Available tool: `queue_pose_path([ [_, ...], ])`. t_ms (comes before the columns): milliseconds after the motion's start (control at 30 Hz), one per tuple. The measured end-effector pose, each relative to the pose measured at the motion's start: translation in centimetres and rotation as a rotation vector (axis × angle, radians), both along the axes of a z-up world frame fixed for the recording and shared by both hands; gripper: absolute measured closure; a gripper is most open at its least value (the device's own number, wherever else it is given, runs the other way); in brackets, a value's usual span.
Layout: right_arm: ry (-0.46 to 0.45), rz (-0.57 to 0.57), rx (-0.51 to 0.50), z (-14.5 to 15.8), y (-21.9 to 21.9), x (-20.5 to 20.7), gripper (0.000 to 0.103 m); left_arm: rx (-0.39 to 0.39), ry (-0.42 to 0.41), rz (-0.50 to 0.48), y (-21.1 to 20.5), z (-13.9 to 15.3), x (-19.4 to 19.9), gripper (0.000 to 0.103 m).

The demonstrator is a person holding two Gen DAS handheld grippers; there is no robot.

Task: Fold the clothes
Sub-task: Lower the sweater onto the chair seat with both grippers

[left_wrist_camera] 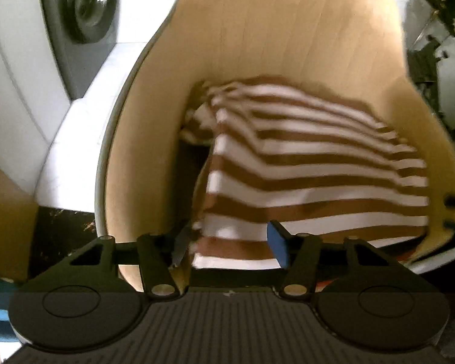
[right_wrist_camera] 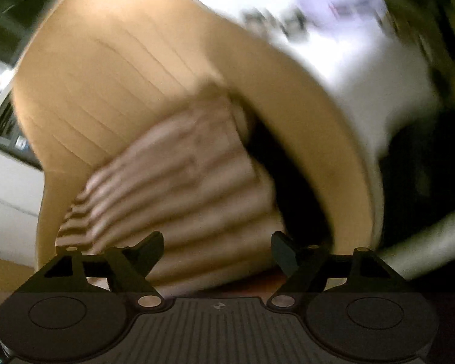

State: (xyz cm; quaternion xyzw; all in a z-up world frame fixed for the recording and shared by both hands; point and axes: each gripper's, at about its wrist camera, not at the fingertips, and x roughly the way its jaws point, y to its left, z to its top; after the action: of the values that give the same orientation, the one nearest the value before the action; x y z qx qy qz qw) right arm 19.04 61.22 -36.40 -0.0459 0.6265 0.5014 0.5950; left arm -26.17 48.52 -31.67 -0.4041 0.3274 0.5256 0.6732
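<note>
Striped cloth (left_wrist_camera: 303, 163) on wooden table (left_wrist_camera: 288, 30), between left tool (left_wrist_camera: 230, 244) tips

Soft brown-and-white striped cloth garment (left_wrist_camera: 312, 163) lies on the smooth, matt pale wood bench (left_wrist_camera: 288, 30) before my matt black plastic fingers (left_wrist_camera: 154, 261).

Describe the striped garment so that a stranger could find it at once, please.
Look first at the light wooden table, which has a rounded edge. On its near part lies the garment, partly folded, just ahead of the open left tongs. It alone has brown and white stripes; the table around it is plain.
</note>
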Motion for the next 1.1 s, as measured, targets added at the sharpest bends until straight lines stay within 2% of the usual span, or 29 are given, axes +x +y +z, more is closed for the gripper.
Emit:
queue_pose_path([
  [33,0.038,-0.028,-0.016,-1.3,-0.2,-0.3,0.038,-0.014,-0.018,0.016,0.0,-0.4,-0.1,0.072],
  [133,0.103,-0.107,-0.02,-3.8,0.6,-0.5,0.046,-0.057,-0.071,0.065,0.1,-1.6,-0.5,0.091],
  [233,0.134,-0.168,-0.019,-4.7,2.2,-0.3,0.048,-0.099,-0.125,0.114,0.2,-2.7,-0.9,0.09],
  [300,0.157,-0.205,-0.031,-5.2,2.7,0.1,0.051,-0.128,-0.16,0.146,0.3,-3.5,-1.2,0.081],
  [333,0.173,-0.222,-0.027,-5.4,2.7,0.2,0.055,-0.139,-0.158,0.149,0.4,-3.8,-0.9,0.082],
  [367,0.172,-0.227,-0.024,-5.6,2.7,0.2,0.067,-0.141,-0.147,0.134,0.4,-4.0,-0.6,0.084],
  [400,0.154,-0.222,-0.032,-5.7,2.7,0.2,0.083,-0.131,-0.128,0.091,0.7,-4.0,-0.1,0.095],
  [467,0.131,-0.239,-0.003,-5.2,2.2,0.5,0.097,-0.133,-0.093,0.045,0.9,-3.4,0.5,0.096],
  [533,0.126,-0.286,0.042,-4.2,1.4,0.5,0.098,-0.129,-0.081,0.017,0.9,-2.6,0.5,0.097],
  [733,0.087,-0.336,0.072,-1.6,-0.9,0.0,0.099,-0.139,-0.162,0.092,0.0,-1.0,-0.9,0.097],
  [800,0.077,-0.312,0.06,-2.2,-1.2,0.2,0.099,-0.14,-0.156,0.097,0.1,-1.8,-0.8,0.097],
  [900,0.022,-0.235,0.025,-4.9,0.6,0.0,0.099,-0.151,-0.15,0.114,0.2,-4.5,-0.6,0.096],
  [967,-0.015,-0.168,-0.008,-5.7,1.9,-0.3,0.098,-0.117,-0.12,0.11,-0.6,-5.3,-0.3,0.092],
  [1033,-0.056,-0.101,-0.026,-5.1,2.5,-1.0,0.088,-0.1,-0.041,0.101,-1.0,-4.0,0.5,0.085],
  [1100,-0.097,-0.071,-0.038,-3.2,2.4,-1.1,0.06,-0.068,0.031,0.063,-1.3,-1.6,1.6,0.085],
])
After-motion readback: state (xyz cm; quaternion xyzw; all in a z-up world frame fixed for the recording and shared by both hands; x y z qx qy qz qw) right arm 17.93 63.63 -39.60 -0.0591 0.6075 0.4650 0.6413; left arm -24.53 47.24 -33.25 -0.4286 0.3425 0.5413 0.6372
